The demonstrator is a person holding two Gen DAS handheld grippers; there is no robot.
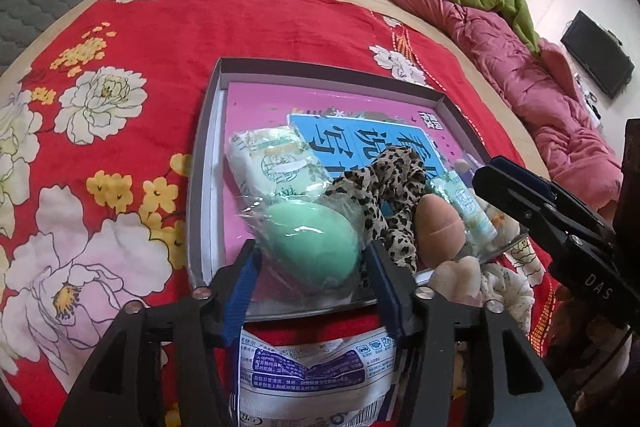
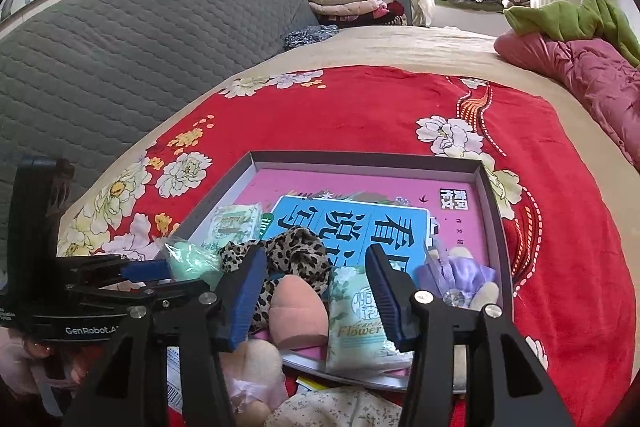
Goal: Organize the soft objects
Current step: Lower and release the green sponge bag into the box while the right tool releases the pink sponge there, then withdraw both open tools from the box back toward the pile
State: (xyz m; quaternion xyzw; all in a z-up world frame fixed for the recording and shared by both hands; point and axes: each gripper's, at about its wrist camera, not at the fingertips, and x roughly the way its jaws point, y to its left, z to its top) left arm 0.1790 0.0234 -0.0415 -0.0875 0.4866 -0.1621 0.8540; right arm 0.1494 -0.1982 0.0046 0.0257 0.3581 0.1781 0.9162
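Note:
A shallow grey box (image 1: 320,67) with a pink and blue book inside lies on the red flowered blanket. My left gripper (image 1: 312,267) stands open at the box's near edge, and a mint-green sponge egg (image 1: 316,247) in clear wrap lies between its fingers without being pinched. Beside it are a green tissue pack (image 1: 272,163), a leopard-print cloth (image 1: 384,195) and a peach sponge egg (image 1: 440,227). My right gripper (image 2: 316,291) is open above the peach sponge egg (image 2: 296,319) and a "Flower" tissue pack (image 2: 356,323). A purple sachet (image 2: 468,275) sits in the box's right corner.
A white printed packet (image 1: 316,375) lies under my left gripper, in front of the box. Pale plush and floral cloth pieces (image 2: 332,407) lie at the near edge. A pink quilt (image 1: 520,67) with a green garment runs along the right. A grey padded headboard (image 2: 120,59) is at the left.

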